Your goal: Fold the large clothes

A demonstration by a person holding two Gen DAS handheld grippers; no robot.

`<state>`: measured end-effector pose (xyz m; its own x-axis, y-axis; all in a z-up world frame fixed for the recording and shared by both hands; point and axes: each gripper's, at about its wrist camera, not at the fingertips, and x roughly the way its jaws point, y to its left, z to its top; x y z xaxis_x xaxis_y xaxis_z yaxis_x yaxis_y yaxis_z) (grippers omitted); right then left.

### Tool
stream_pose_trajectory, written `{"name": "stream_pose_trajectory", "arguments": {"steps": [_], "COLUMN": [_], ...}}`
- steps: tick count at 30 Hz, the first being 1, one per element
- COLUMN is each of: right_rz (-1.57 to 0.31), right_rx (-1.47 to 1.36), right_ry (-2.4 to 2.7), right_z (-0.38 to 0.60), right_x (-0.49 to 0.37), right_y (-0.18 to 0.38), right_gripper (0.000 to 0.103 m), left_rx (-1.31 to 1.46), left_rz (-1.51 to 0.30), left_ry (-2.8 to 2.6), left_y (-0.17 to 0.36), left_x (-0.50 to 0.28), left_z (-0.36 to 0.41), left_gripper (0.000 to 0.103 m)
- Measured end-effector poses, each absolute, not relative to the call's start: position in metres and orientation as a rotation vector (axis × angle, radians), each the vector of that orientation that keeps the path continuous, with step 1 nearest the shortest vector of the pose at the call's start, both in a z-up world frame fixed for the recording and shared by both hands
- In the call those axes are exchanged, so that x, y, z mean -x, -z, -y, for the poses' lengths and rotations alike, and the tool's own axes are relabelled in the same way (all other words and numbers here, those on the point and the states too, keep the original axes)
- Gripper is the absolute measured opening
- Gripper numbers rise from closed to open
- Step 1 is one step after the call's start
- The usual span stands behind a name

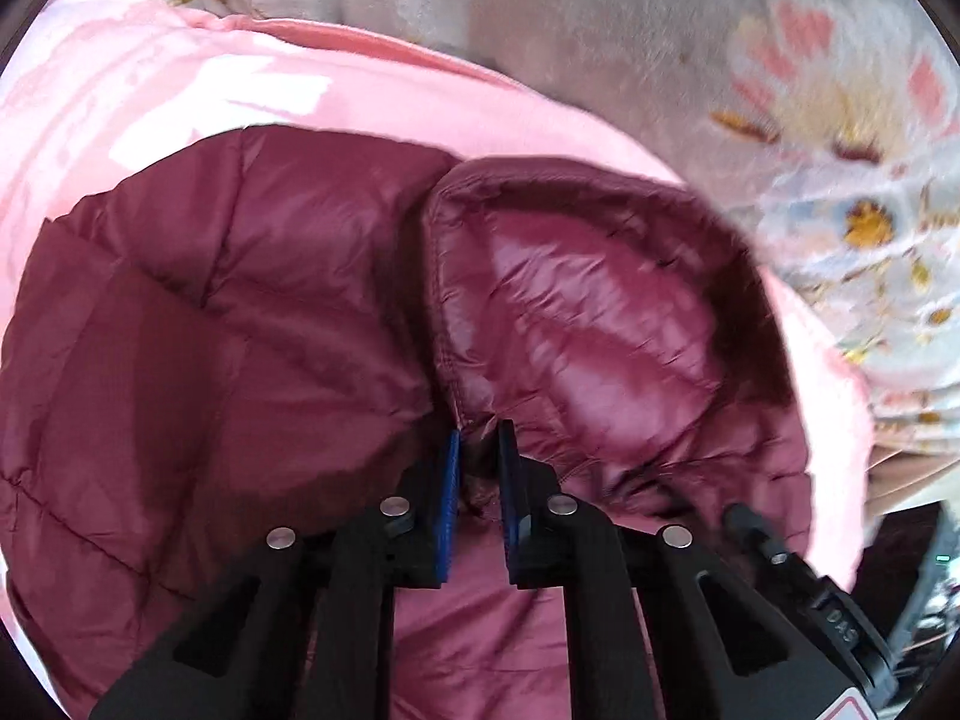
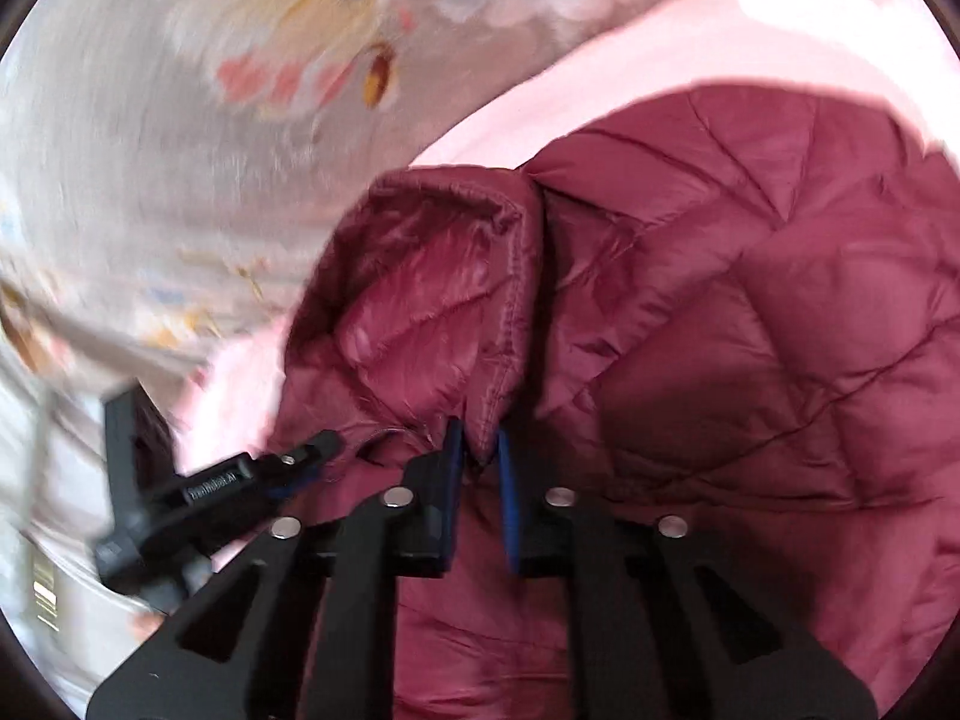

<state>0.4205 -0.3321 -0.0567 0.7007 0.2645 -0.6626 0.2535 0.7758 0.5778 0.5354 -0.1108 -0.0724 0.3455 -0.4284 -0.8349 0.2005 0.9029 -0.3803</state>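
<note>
Maroon quilted jacket (image 1: 240,312), pale pink garment (image 1: 150,90), grey floral bedsheet (image 1: 600,18)

Right gripper (image 2: 480,441) pinching maroon quilted jacket (image 2: 720,300) hem, pink garment (image 2: 600,60) beneath, probably floral bedding (image 2: 180,150) behind.

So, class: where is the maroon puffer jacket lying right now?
The maroon puffer jacket fills both wrist views, lying on the pink blanket over the floral sheet, its edge pinched by both claws.

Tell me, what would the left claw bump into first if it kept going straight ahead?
The left claw is already pinching the maroon puffer jacket, so going straight would probably push into its folded flap first. Behind that lies the pink sheet, though depth is hard to judge.
</note>
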Motion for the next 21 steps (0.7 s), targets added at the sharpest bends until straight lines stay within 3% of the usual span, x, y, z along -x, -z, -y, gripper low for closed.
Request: {"name": "stream_pose_trajectory", "arguments": {"steps": [7,14,21], "right_rz": [-0.819,-0.816,-0.737], "right_rx": [-0.417,-0.436,-0.460], "right_ry": [0.075,0.060,0.082], "right_z": [0.306,0.310,0.344], "right_x": [-0.416,-0.417,-0.389], "right_y": [0.080,0.081,0.031], "right_gripper": [0.009,0.009,0.014], "left_rx": [0.069,-0.030,-0.020], "left_rz": [-0.995,-0.906,-0.889], "left_ry": [0.389,0.344,0.365], "left_y": [0.093,0.096,0.040], "left_x": [-0.512,-0.500,-0.496], "left_z": [0.116,0.129,0.094], "left_gripper": [0.011,0.017,0.018]}}
